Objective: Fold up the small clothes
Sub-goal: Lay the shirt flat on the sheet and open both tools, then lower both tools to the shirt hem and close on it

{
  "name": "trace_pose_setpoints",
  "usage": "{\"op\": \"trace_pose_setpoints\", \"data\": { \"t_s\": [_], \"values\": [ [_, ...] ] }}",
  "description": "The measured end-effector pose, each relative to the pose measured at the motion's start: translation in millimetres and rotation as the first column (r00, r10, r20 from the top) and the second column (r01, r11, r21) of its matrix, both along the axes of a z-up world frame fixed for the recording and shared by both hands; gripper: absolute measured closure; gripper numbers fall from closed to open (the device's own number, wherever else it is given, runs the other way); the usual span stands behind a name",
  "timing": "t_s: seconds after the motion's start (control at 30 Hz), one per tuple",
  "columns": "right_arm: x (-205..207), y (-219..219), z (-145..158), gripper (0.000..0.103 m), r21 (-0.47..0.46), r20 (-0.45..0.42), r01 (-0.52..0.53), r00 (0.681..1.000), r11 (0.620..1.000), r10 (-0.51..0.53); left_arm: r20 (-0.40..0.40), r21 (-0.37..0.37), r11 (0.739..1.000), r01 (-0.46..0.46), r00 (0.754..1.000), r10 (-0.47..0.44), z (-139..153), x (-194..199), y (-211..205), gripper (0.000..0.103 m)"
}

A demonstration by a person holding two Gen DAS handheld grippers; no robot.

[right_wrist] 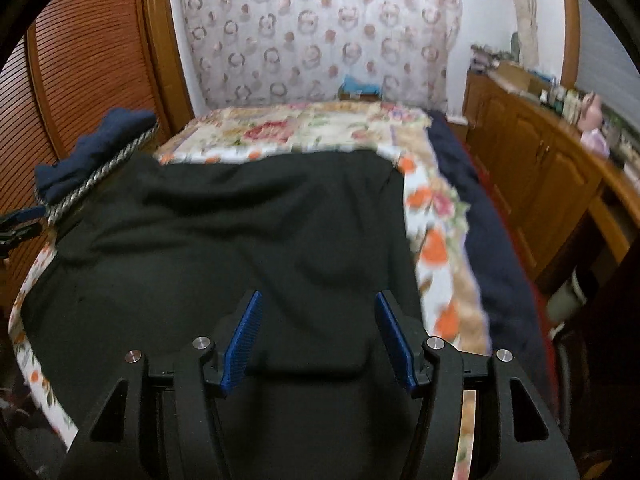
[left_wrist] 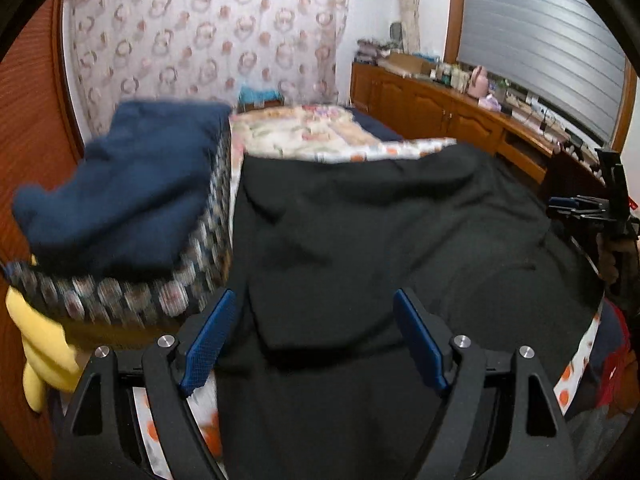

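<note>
A black garment (left_wrist: 380, 240) lies spread flat on the floral bedspread (left_wrist: 312, 136), its near part hanging toward me. It also fills the middle of the right wrist view (right_wrist: 240, 240). My left gripper (left_wrist: 316, 316) is open, its blue pads (left_wrist: 208, 340) apart above the garment's near left part, holding nothing. My right gripper (right_wrist: 318, 320) is open above the garment's near right part, empty. The right gripper also shows at the right edge of the left wrist view (left_wrist: 592, 208).
A patterned basket (left_wrist: 120, 288) holds a dark blue cloth (left_wrist: 132, 184) at the bed's left, also in the right wrist view (right_wrist: 96, 148). A yellow item (left_wrist: 40, 344) hangs beside it. A wooden cabinet (left_wrist: 448, 112) with clutter runs along the right. A wooden wardrobe (right_wrist: 88, 72) stands left.
</note>
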State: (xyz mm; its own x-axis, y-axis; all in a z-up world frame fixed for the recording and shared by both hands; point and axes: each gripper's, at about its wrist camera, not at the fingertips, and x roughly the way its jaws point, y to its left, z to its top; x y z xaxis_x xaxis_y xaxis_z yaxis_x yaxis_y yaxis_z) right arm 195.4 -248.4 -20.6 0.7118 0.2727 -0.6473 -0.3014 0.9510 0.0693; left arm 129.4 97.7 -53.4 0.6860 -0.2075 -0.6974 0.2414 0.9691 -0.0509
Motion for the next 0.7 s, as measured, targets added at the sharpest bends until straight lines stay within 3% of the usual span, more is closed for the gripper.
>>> {"op": "trace_pose_setpoints", "data": {
  "t_s": [0.27, 0.53, 0.7],
  "values": [
    [12, -20, 3, 0.043, -0.011, -0.071, 0.039, 0.997, 0.999, -0.04, -0.076, 0.0, 1.0, -0.031, 0.997, 0.031, -29, -9, 0, 0.021],
    [25, -24, 6, 0.043, -0.019, -0.054, 0.047, 0.997, 0.999, -0.048, -0.135, 0.015, 0.999, -0.033, 0.99, 0.035, -53, -11, 5, 0.021],
    [29, -22, 4, 0.043, -0.04, -0.043, 0.041, 0.998, 0.998, -0.043, -0.109, 0.067, 0.997, -0.032, 0.993, 0.039, -55, -12, -1, 0.019]
  ]
}}
